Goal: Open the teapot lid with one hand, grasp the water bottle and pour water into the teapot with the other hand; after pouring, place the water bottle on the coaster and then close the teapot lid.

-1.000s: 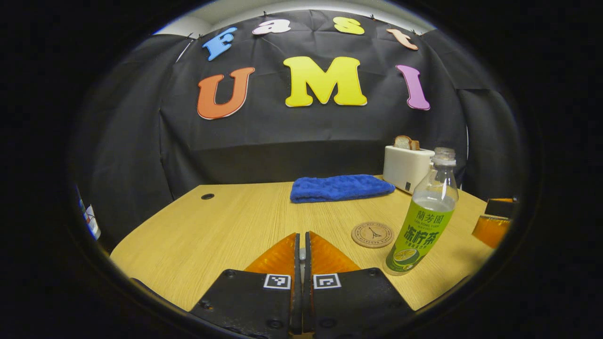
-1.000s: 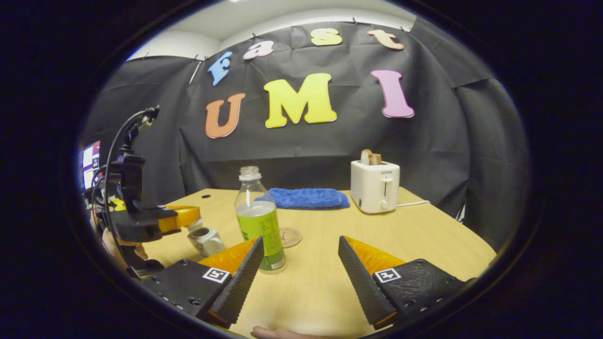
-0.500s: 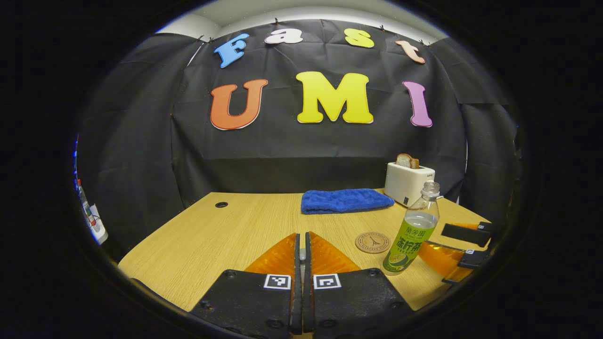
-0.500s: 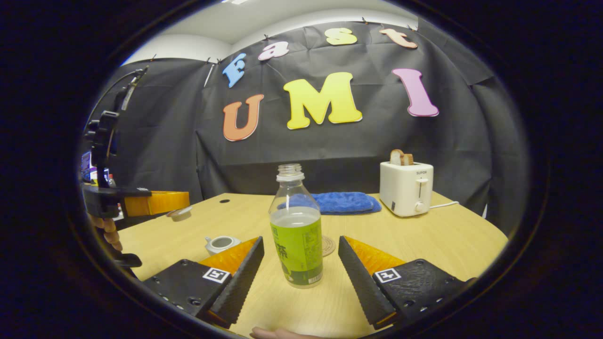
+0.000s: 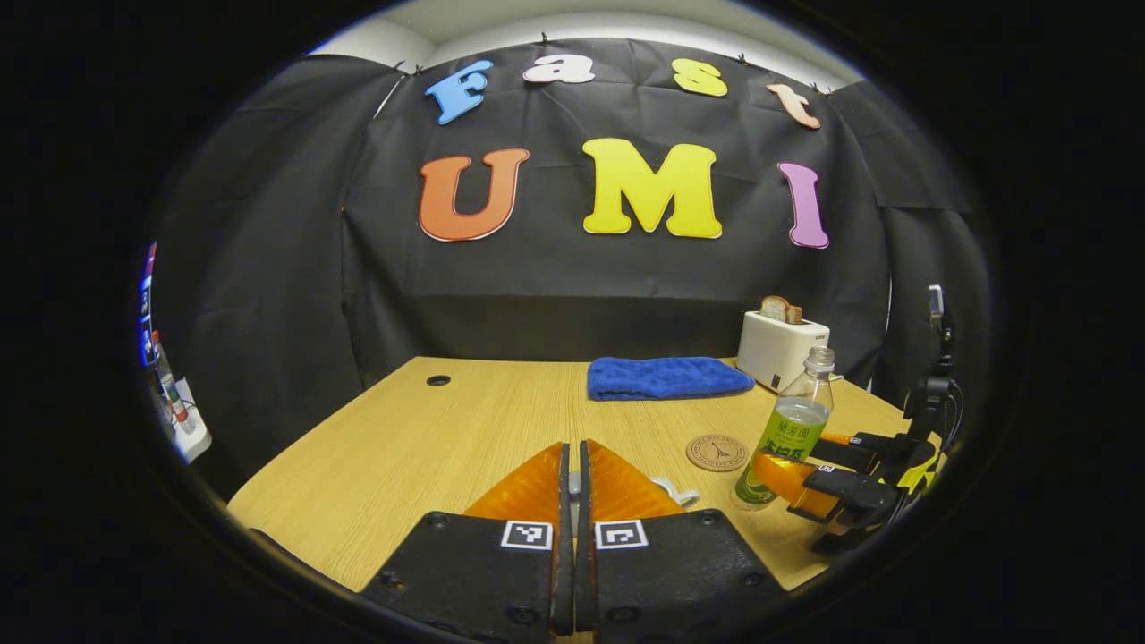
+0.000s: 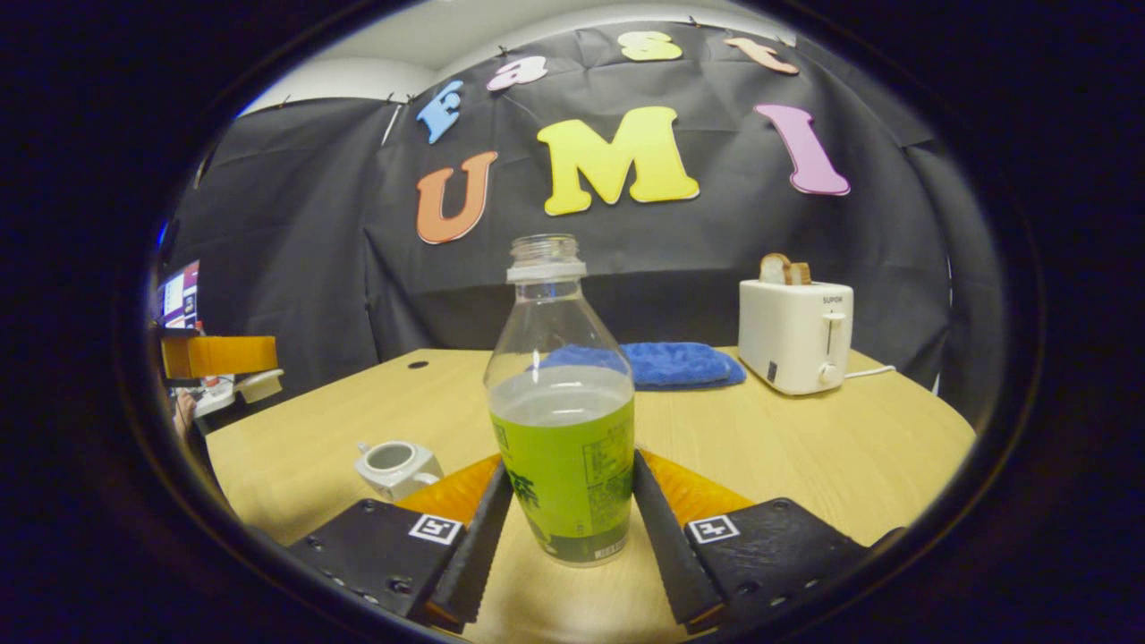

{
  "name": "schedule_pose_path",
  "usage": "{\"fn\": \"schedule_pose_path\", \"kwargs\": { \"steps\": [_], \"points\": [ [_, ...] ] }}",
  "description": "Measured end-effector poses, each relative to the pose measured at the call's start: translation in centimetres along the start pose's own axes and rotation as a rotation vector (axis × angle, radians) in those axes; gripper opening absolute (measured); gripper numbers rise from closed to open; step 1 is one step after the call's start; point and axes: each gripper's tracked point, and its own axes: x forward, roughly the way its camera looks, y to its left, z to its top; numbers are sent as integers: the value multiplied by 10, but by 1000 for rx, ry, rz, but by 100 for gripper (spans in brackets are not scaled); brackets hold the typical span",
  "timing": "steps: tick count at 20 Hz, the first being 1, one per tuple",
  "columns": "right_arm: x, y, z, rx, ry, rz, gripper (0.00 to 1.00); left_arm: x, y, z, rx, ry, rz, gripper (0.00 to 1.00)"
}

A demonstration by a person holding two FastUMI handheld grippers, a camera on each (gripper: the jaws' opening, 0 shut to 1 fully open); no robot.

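Note:
The clear water bottle (image 6: 562, 429), uncapped and green-labelled, stands on the table with my right gripper (image 6: 569, 467) shut on its lower part, one finger pressing each side. In the left gripper view the same bottle (image 5: 792, 429) shows at right with the right gripper (image 5: 809, 474) around it. The small white teapot (image 6: 394, 465) sits open on the table, left of the bottle. My left gripper (image 5: 572, 452) is shut on the teapot lid (image 6: 259, 385) and holds it up in the air at the far left. The round cork coaster (image 5: 716, 453) lies just left of the bottle.
A white toaster (image 6: 794, 335) with bread in it stands at the back right. A folded blue towel (image 6: 680, 364) lies at the back middle. The wooden table (image 5: 420, 438) has a cable hole near its far left corner.
My right gripper came forward around the bottle and shut on it. My left gripper, holding the lid, drew back and away from the teapot.

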Motion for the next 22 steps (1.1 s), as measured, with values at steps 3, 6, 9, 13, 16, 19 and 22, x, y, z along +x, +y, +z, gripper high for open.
{"fn": "schedule_pose_path", "kwargs": {
  "steps": [3,6,9,13,16,19,22],
  "points": [
    [-5,3,8,-69,-9,-22,72,-3,8,-2,9,3,5,4],
    [-7,4,15,-230,21,-70,72,-9,17,-3,29,-7,10,4],
    [-6,4,11,-417,81,-115,72,-15,29,-6,55,-17,29,4],
    [-3,11,6,-641,132,-153,72,-21,39,-16,50,-7,31,3],
    [1,10,6,-877,147,-201,72,-25,49,-18,57,-6,50,4],
    [7,7,8,-1095,157,-241,73,-27,52,-21,48,-8,48,3],
    [12,13,9,-1234,169,-250,73,-26,50,-22,39,-8,35,3]
  ]
}}
